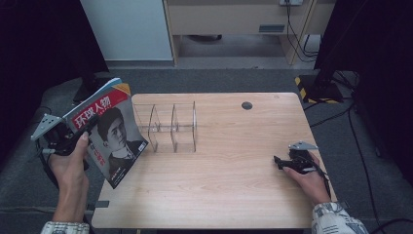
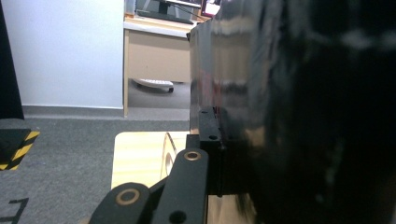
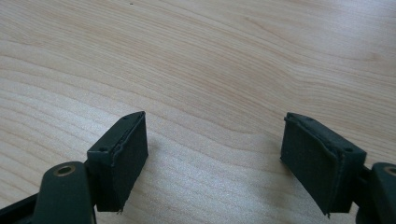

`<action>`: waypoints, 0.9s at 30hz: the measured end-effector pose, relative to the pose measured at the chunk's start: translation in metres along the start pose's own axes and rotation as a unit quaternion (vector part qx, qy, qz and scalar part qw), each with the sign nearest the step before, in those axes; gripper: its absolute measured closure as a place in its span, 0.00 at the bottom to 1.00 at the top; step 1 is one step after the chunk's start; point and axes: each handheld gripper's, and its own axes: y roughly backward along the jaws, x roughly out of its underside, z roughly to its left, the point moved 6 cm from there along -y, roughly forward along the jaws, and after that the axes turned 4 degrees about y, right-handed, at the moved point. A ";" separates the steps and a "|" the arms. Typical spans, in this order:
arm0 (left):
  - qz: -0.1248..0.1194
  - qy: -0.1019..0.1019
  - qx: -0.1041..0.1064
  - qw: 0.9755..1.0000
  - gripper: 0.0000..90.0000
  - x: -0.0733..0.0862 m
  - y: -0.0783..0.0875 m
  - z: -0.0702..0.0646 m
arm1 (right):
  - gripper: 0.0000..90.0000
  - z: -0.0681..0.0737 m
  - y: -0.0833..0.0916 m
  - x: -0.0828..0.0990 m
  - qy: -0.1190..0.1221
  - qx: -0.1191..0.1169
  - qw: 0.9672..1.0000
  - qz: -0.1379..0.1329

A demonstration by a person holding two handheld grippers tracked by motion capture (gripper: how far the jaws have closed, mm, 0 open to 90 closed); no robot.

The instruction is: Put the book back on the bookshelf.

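Down at the near left edge of the table (image 1: 219, 195), the left gripper (image 1: 73, 136) is clamped on a magazine (image 1: 114, 134), its jaws closed tight over the cover's left edge. The magazine stands tilted in the air, red title band uppermost, its lower corner hanging over the table's left side. In the left gripper view the glossy dark cover (image 2: 280, 116) rises right beside the black jaw, blurred with reflections. On the near right, the right gripper (image 1: 278, 162) rests low on the wood in the person's hand, its two black pads (image 3: 122, 158) standing wide apart with bare tabletop between them and nothing held. Farther back, just beside the magazine's right edge, a clear plastic divider rack (image 1: 170, 127) stands upright on the table. Beyond it, a round dark cable hole (image 1: 247, 105) sits near the far edge.
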 end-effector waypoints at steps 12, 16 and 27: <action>-0.017 -0.002 -0.016 1.000 0.96 -0.002 -0.037 0.005 | 0.26 0.000 -0.001 0.000 -0.005 -0.004 1.000 0.001; -0.021 -0.003 -0.019 1.000 0.96 -0.001 -0.045 0.006 | 0.27 0.000 -0.001 0.000 -0.006 -0.006 1.000 0.002; -0.031 -0.010 -0.031 0.999 0.96 0.005 -0.066 0.007 | 0.27 0.000 -0.001 0.000 -0.004 -0.008 1.000 0.001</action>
